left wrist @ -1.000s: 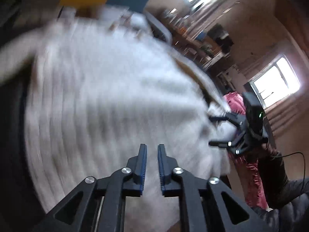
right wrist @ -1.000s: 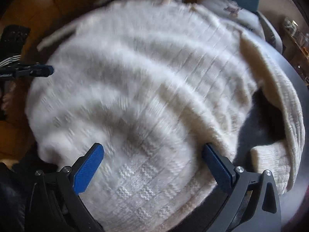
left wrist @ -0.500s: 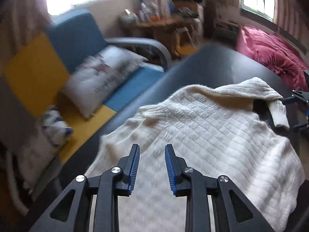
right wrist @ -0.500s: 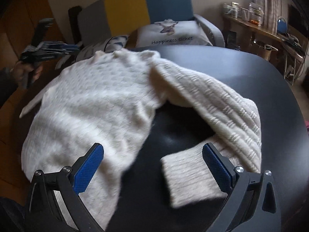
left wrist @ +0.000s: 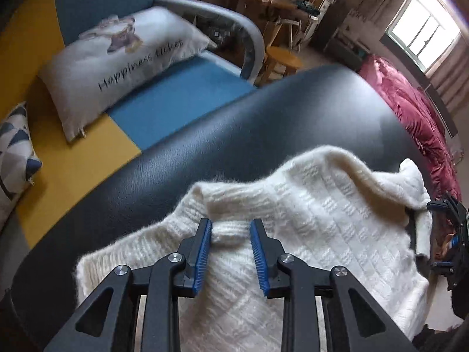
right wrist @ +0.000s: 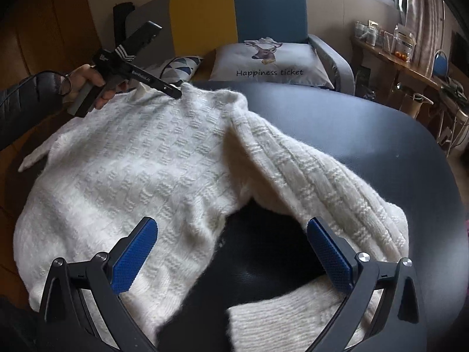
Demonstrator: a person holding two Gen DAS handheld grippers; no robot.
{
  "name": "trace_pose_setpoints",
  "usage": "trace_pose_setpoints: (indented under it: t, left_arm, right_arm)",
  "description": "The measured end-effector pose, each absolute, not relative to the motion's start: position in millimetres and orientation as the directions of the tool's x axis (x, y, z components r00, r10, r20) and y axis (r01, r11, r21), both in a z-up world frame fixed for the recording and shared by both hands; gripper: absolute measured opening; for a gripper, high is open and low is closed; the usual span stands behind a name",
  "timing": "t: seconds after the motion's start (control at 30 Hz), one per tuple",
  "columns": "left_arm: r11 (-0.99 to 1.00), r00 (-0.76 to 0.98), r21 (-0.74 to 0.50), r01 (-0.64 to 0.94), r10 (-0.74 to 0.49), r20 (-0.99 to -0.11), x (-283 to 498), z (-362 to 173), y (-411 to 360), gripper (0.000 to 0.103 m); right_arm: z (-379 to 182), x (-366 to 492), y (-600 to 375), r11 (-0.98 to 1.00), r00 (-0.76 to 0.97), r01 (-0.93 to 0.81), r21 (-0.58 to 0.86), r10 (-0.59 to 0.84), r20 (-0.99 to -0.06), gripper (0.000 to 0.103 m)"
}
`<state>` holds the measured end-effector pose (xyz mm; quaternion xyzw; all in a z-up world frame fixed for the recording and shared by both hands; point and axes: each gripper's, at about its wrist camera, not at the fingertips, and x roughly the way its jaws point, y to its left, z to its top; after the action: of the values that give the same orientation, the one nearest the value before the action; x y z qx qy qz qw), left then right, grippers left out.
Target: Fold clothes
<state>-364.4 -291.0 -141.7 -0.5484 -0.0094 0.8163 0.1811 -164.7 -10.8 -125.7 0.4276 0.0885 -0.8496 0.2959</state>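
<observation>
With the white knit sweater spread on the dark worktop, your left gripper sits half-parted around its collar ridge and your right gripper gapes wide over the sleeve, so pinch both layers squarely.

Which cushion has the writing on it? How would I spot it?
Find the blue and yellow sofa behind the dark table. On its blue seat lies the grey cushion, printed with a deer and "Happiness ticket"; the cushion beside it has only triangles.
</observation>
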Motion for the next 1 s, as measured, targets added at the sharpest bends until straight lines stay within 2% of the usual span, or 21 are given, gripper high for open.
trace_pose_setpoints:
  t: [0.07,0.1,0.13,0.23,0.47,0.6,0.67,0.73,0.87,0.93,1.0]
  left_arm:
    - [-0.945,-0.377,-0.169,-0.281,0.271,-0.886,-356.0,-141.3,-286.3,0.030]
    - [-0.950,-0.399,-0.144,-0.278,0.251,-0.882,-351.5,-141.1,-283.7,0.025]
    - [-0.954,-0.422,-0.119,-0.275,0.231,-0.877,-347.0,-140.9,-281.1,0.009]
    - [-0.971,-0.503,-0.087,-0.223,0.191,-0.843,-330.0,-136.3,-277.7,0.003]
    - [-0.994,-0.727,-0.007,-0.109,0.084,-0.682,-301.3,-93.3,-274.3,0.003]
    - [-0.997,-0.698,0.068,-0.027,-0.030,-0.716,-331.4,-115.4,-280.5,0.003]
    - [-0.996,-0.649,0.091,-0.005,-0.066,-0.758,-344.6,-142.7,-280.1,0.003]
    - [-0.994,-0.653,0.105,-0.003,-0.078,-0.754,-347.3,-146.0,-277.1,0.003]
    - [-0.999,-0.630,0.049,0.015,-0.047,-0.775,-347.0,-141.1,-286.7,0.006]
    - [-0.999,-0.618,0.007,0.049,-0.036,-0.785,-338.7,-132.4,-290.9,0.014]
    - [-0.997,-0.619,-0.004,0.078,-0.046,-0.784,-327.9,-123.1,-292.6,0.014]
  right_arm:
    - [-128.0,-164.5,-9.1,-0.819,-0.466,0.566,0.094,-0.411,-0.784,0.103]
    - [-129.1,-164.4,-8.2,-0.824,-0.469,0.559,0.089,-0.403,-0.786,0.103]
    - [-130.3,-164.3,-7.3,-0.829,-0.471,0.553,0.084,-0.395,-0.789,0.103]
    - [-133.7,-164.0,-4.7,-0.843,-0.480,0.533,0.071,-0.370,-0.795,0.103]
    - [-139.4,-166.1,3.1,-0.874,-0.501,0.483,0.048,-0.320,-0.804,0.103]
    - [-137.5,-173.5,11.3,-0.894,-0.518,0.445,0.058,-0.310,-0.797,0.103]
    - [-136.5,-177.1,15.5,-0.902,-0.526,0.426,0.064,-0.304,-0.794,0.103]
    - [-135.5,-180.8,19.6,-0.911,-0.535,0.407,0.069,-0.299,-0.791,0.103]
    - [-132.3,-186.2,30.1,-0.928,-0.553,0.363,0.082,-0.286,-0.782,0.103]
    - [-126.3,-178.0,45.1,-0.935,-0.558,0.339,0.104,-0.289,-0.778,0.103]
    - [-121.7,-168.6,59.2,-0.938,-0.556,0.324,0.120,-0.292,-0.778,0.103]
